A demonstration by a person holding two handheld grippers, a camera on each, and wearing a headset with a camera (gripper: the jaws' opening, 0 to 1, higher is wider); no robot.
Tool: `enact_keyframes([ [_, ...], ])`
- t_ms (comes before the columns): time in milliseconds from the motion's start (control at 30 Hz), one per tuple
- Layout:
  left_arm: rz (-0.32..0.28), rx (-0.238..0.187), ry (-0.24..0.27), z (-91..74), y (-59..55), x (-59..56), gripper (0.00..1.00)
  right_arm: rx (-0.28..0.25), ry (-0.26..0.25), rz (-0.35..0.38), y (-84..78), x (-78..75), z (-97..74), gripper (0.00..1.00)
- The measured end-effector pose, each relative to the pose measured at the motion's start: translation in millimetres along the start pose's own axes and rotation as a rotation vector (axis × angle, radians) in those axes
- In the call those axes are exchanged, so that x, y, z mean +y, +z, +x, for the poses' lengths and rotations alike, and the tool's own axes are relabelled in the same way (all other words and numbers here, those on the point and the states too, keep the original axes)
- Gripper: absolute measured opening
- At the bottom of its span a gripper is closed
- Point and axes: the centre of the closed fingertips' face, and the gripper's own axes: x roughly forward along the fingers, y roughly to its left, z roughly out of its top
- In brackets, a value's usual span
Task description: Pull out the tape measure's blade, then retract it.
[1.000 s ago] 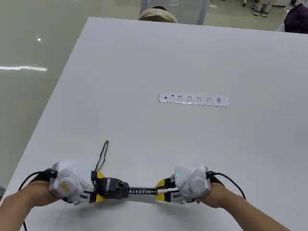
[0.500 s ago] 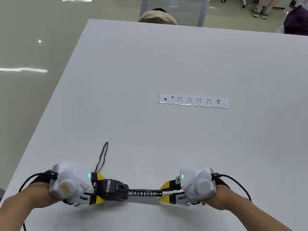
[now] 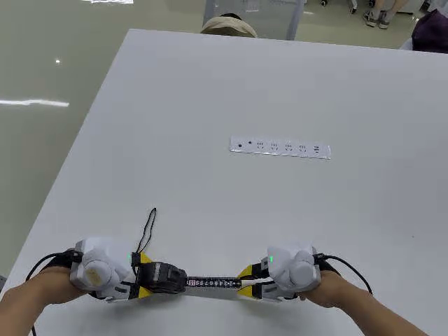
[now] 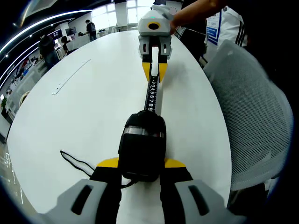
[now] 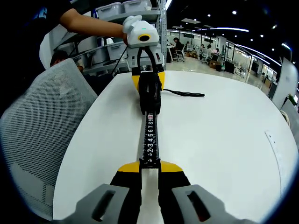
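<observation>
The black tape measure (image 3: 165, 277) lies at the table's near edge, held between the yellow-tipped fingers of my left gripper (image 3: 143, 276), which is shut on its case (image 4: 141, 145). Its blade (image 3: 213, 283), with numbers printed on a dark strip (image 5: 150, 138), runs right to my right gripper (image 3: 246, 282), which is shut on the blade's tip (image 5: 150, 164). In the left gripper view the right gripper (image 4: 154, 71) faces me at the blade's far end. The case (image 5: 150, 95) and the left gripper (image 5: 148, 79) stand at the far end in the right gripper view. A black wrist cord (image 3: 147, 229) trails from the case.
A white power strip (image 3: 280, 148) lies flat mid-table, well beyond the grippers. The white table (image 3: 280, 91) stretches far ahead. A grey mesh chair (image 4: 254, 112) stands at the table's near edge. A chair back and a person's head (image 3: 229, 25) sit at the far edge.
My right gripper has moved to the right with the blade tip, so more blade shows between the case and the tip. The left gripper and the case stay in place.
</observation>
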Motion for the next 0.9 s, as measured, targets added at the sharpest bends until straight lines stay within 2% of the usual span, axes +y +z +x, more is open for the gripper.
enact_keyframes([
  [900,-0.002,0.002,0.001,2.0,0.1,0.3,0.27,0.011,0.002,0.01,-12.9,-1.6,-12.1,0.1],
])
